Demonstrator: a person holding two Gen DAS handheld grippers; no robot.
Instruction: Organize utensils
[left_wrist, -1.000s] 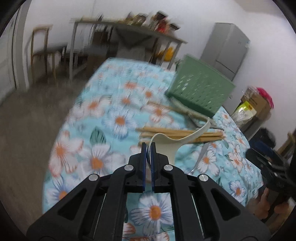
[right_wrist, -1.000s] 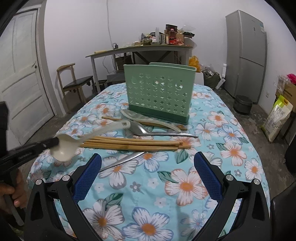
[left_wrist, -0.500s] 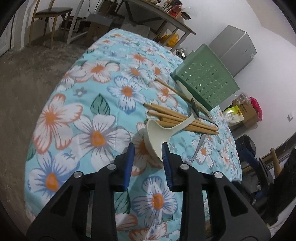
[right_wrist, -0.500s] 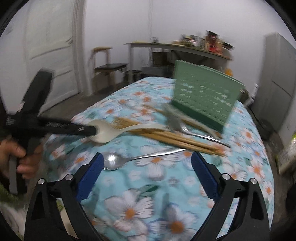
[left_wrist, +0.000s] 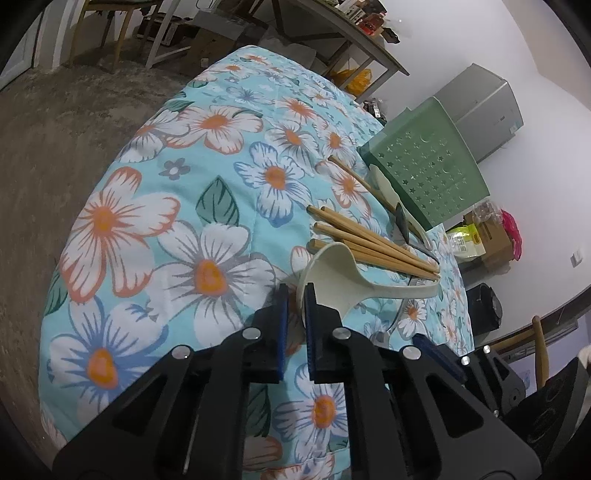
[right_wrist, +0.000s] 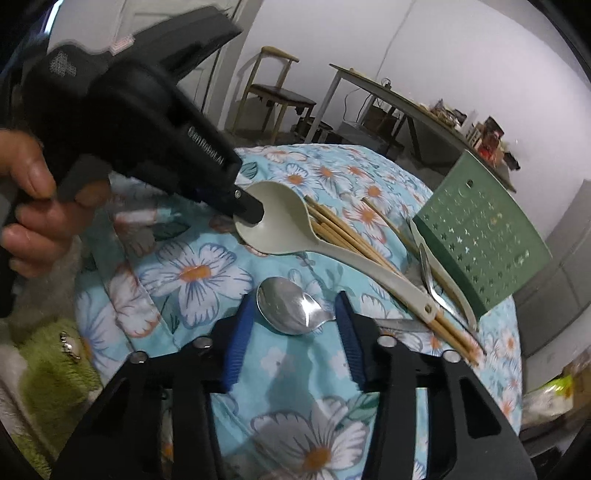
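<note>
Left wrist: left gripper (left_wrist: 296, 295) apparently closing on ladle (left_wrist: 341, 275)

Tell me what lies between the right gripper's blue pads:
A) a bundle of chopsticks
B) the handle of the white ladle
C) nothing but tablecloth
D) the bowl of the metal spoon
D: the metal spoon's shiny bowl lies between the right gripper's closing pads, not yet pressed.

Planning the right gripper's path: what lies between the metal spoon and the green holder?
The cream ladle's handle and wooden chopsticks cross that stretch, seen in the right wrist view.
</note>
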